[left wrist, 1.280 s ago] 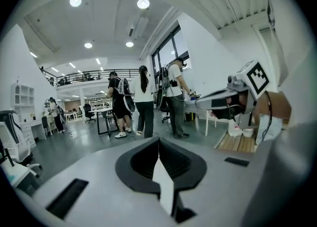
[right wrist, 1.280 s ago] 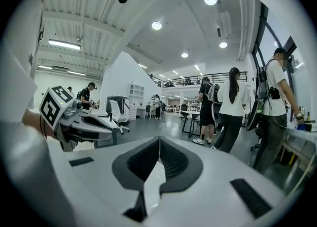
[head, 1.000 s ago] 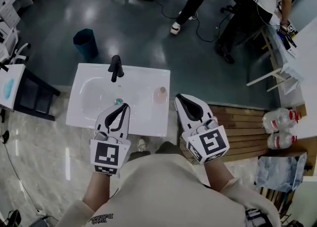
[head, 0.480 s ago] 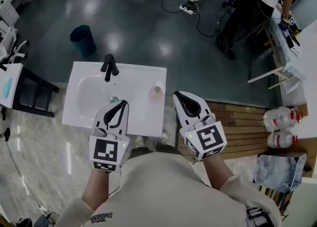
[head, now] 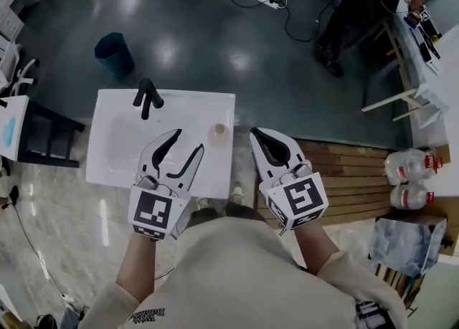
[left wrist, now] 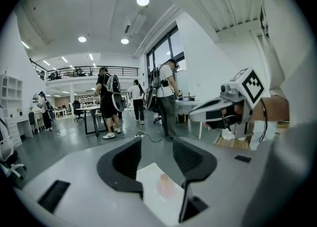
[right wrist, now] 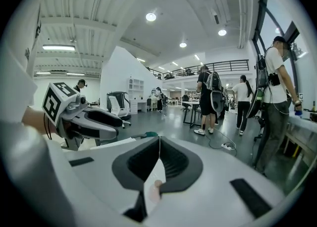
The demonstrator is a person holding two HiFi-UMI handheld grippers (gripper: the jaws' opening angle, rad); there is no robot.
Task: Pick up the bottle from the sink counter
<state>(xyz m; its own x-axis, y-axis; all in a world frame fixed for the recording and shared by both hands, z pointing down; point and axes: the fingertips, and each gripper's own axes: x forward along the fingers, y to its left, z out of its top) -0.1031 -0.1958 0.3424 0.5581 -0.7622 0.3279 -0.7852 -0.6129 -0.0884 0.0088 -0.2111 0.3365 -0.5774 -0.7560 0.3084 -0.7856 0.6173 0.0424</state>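
Head view: bottle (head: 219, 132) stands upright on sink counter (head: 204, 105); left tool (head: 188, 140) opening, empty; right tool (head: 257, 133) closed.

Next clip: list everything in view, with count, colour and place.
sink counter: one, white, in front of the person
faucet: one, black, counter's far edge
bottle: one, pale pink, on the counter's right part
bin: one, teal, floor beyond the counter
jugs: two, clear with red caps, far right
slats: one platform, brown wood, right of the counter
power strip: one, white, far floor, with black cables
people: several, dark and white clothes, across the room
left tool: one, white and black, over the counter, jaws opening, nothing between them
right tool: one, white and black, beside the counter's right edge, jaws shut, empty
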